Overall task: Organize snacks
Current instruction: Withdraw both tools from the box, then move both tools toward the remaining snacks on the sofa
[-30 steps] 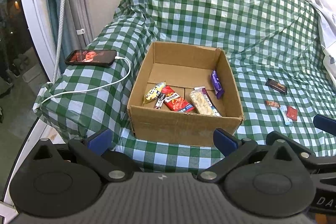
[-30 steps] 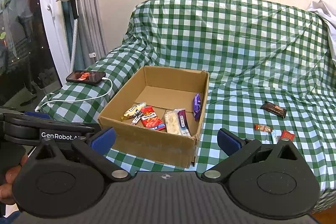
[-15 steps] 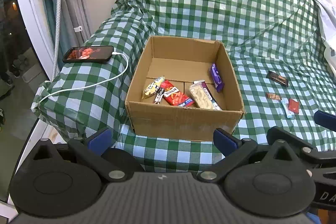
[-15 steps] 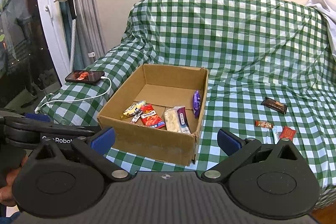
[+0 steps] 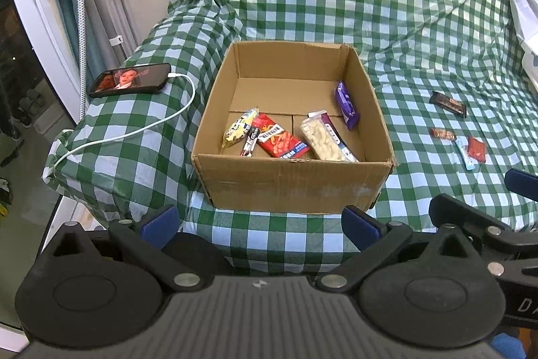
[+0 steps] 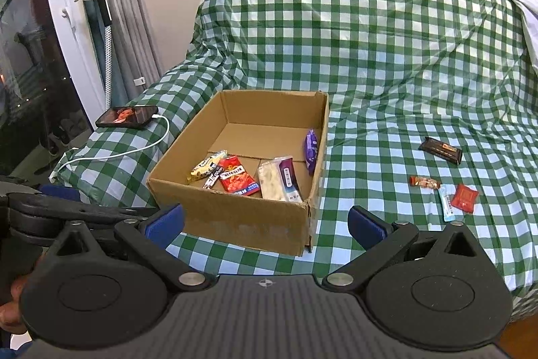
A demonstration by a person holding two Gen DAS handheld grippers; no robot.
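Right wrist view puts your right claw (image 6: 265, 224) nearest, its blue pads spread wide and holding nothing; the left claw (image 5: 259, 222) is likewise spread and empty in its own view, and it shows at about 9 o'clock low in the right wrist picture. Just beyond both sits the cardboard box (image 6: 235, 226) on the green checked sofa cover (image 6: 370, 56), already holding a yellow packet (image 6: 208, 169), a red packet (image 6: 237, 179), a pale nut pack (image 6: 279, 182) and a purple wrapper (image 6: 311, 147) leaning on the right wall. The work left, as I judge it, lies at 3 o'clock from the box, well apart from it: a red square sachet (image 6: 465, 197), a light blue stick (image 6: 447, 204) just beside it, a small orange candy (image 6: 424, 181) and, farther back at 2 o'clock, a dark bar (image 6: 440, 149). Take the right claw to the near cluster first. These are flat wrappers on soft cloth, so come down steeply, straddle one piece across its narrow side, and press lightly into the cover so a pad slips under the edge. The sachet and stick lie close; pick the outer one to avoid dragging both. The phone (image 6: 127, 116) and its cable (image 6: 134, 150) at 10 o'clock need no touching.
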